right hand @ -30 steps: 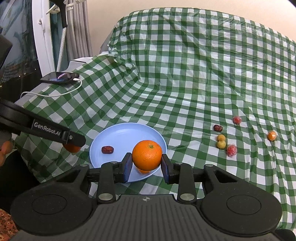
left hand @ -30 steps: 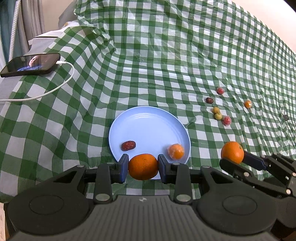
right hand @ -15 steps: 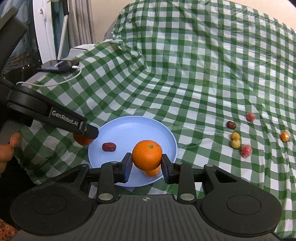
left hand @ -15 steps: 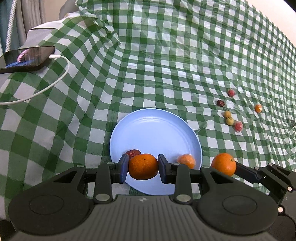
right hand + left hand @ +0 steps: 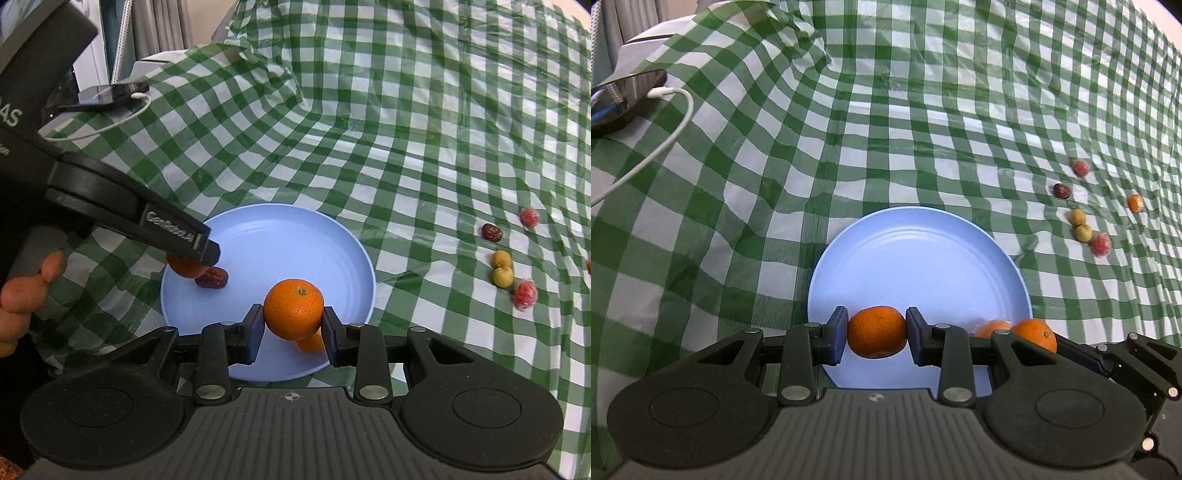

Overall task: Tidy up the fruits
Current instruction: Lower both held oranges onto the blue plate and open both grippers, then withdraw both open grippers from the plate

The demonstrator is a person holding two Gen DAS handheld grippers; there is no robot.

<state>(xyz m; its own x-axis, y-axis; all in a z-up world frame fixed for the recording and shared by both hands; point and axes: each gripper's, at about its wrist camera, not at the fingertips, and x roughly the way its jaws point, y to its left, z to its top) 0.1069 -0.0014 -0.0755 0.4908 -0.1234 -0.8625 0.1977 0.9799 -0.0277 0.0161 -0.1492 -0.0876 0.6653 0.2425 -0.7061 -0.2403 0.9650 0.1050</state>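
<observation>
The left gripper had its fingers pinching an orange from either side, the fruit held over the near-left part of the blue plate. The right gripper likewise had its fingers clamped on a second orange, held above the near part of the same plate. Neither orange appeared set down; whether either touched the plate could not be told.

On the plate lay a dark red date at the left and a small orange fruit largely hidden beneath the right gripper's load. These were judged already sorted.

Outward to the right, on the green checked cloth over the tabletop, six small fruits lay loose, well apart from the plate: two red ones, a dark date, two yellow ones touching, and a small orange one farthest right.

Assessment: the task stood partway. Two fruits were on the plate, two oranges were at the point of delivery and needed releasing, and six remained to be collected.

A phone on a white cable lay at the far left, clear of the work.
</observation>
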